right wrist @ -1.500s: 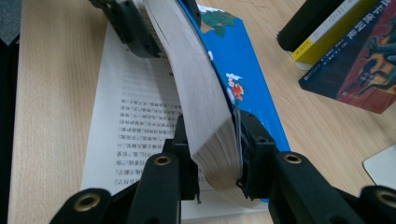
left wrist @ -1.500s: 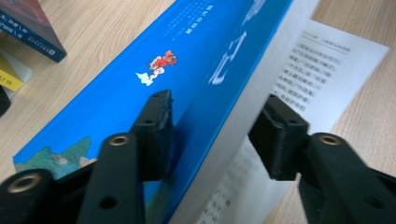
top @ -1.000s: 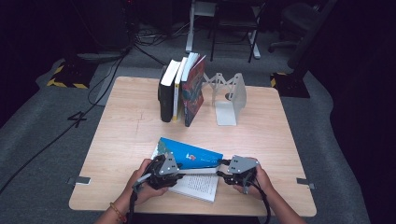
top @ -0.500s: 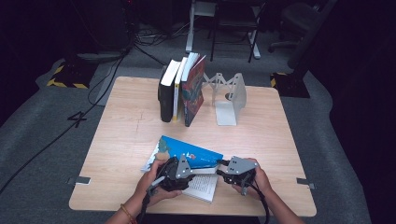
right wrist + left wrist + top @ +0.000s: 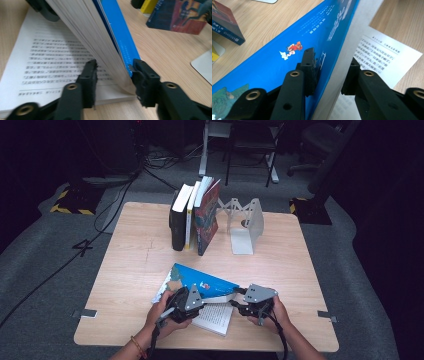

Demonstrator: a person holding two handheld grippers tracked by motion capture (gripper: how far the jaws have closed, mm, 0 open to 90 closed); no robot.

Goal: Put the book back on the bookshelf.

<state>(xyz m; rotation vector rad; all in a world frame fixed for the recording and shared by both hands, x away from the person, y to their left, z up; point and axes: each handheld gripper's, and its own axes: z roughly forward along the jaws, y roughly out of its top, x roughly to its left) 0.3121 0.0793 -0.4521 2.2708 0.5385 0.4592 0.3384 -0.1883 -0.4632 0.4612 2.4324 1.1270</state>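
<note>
A book with a blue cover [image 5: 200, 279] lies open near the table's front edge, its cover and a thick block of pages [image 5: 100, 37] raised above a printed page [image 5: 216, 316]. My left gripper [image 5: 199, 296] is shut on that raised part: one jaw presses the blue cover [image 5: 287, 45], the other the page side, as the left gripper view [image 5: 329, 72] shows. My right gripper [image 5: 236, 301] comes in from the right. Its jaws [image 5: 113, 77] straddle the same block at the spine end, open, with a small gap on the page side.
Three books [image 5: 195, 215] stand upright at the back of the table [image 5: 130, 270], leaning slightly right. A white metal bookend [image 5: 245, 227] stands just to their right. Chair legs and cables lie on the floor beyond.
My left gripper has slid right along the book, closer to the right gripper. The right gripper has stayed put.
</note>
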